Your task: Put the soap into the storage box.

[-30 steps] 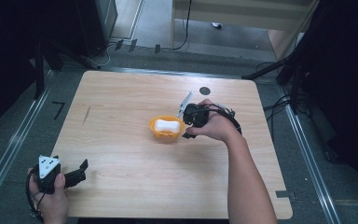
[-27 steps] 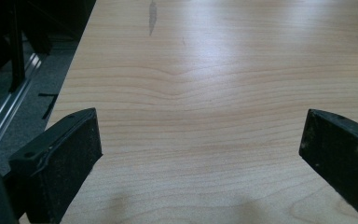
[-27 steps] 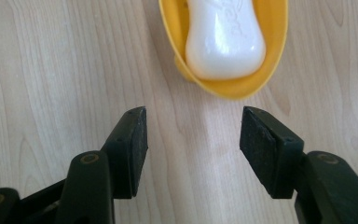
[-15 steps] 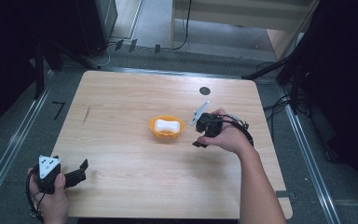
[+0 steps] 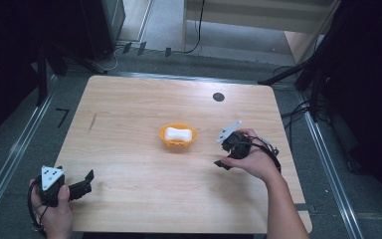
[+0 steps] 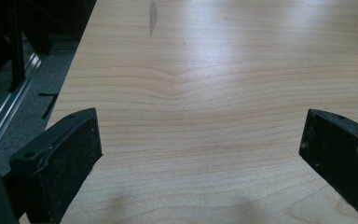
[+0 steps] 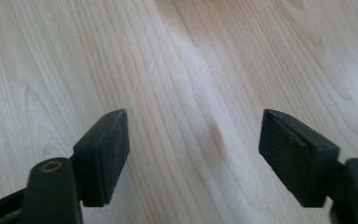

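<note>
An orange bowl [image 5: 178, 142] sits near the middle of the wooden table [image 5: 129, 109] with a white bone-shaped piece [image 5: 177, 133] lying inside it. My right gripper [image 5: 225, 160] hovers to the right of the bowl, tilted down at the wood; its jaws have just been opening and nothing is between them [image 7: 193, 140]. My left gripper [image 5: 85, 181] rests at the table's near left corner, held in a hand, jaws wide apart over bare wood [image 6: 200, 140].
A small black round mark [image 5: 218, 96] lies at the table's far right. A dark scuff [image 5: 92, 122] marks the left side of the wood. Metal rails [image 5: 10, 154] run along both table sides, with cables on the floor beyond.
My right gripper has drawn away from the bowl to the right and toward the near edge, and its jaws have spread apart. The left gripper has stayed put.
</note>
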Demonstrator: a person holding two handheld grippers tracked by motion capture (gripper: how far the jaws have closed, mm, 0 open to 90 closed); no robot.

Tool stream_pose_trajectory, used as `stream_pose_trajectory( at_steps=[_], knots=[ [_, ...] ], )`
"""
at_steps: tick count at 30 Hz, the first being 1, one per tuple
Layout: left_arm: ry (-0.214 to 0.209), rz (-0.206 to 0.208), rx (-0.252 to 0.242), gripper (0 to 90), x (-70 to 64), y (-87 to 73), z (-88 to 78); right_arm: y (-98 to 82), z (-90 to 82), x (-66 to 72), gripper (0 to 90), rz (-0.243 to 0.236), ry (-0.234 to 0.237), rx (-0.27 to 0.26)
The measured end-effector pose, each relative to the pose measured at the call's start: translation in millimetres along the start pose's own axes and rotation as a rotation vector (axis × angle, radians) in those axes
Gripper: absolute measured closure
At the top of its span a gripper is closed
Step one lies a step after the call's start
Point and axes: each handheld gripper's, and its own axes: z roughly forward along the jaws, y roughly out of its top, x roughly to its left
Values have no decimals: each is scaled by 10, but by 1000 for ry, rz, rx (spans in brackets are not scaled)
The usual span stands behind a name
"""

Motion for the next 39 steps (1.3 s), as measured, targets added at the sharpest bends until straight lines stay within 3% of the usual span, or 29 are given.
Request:
stream_pose_trajectory(
  at_steps=[12,24,39],
  knots=[
    [3,4,0,0,-5,0,-2,-400,-173,104,139,106,-66,-63],
    [4,9,0,0,-11,0,-2,-801,-271,209,30,177,-88,-87],
    [7,16,-2,0,-19,-2,-2,-1294,-352,327,4,266,-136,-134]
  ],
)
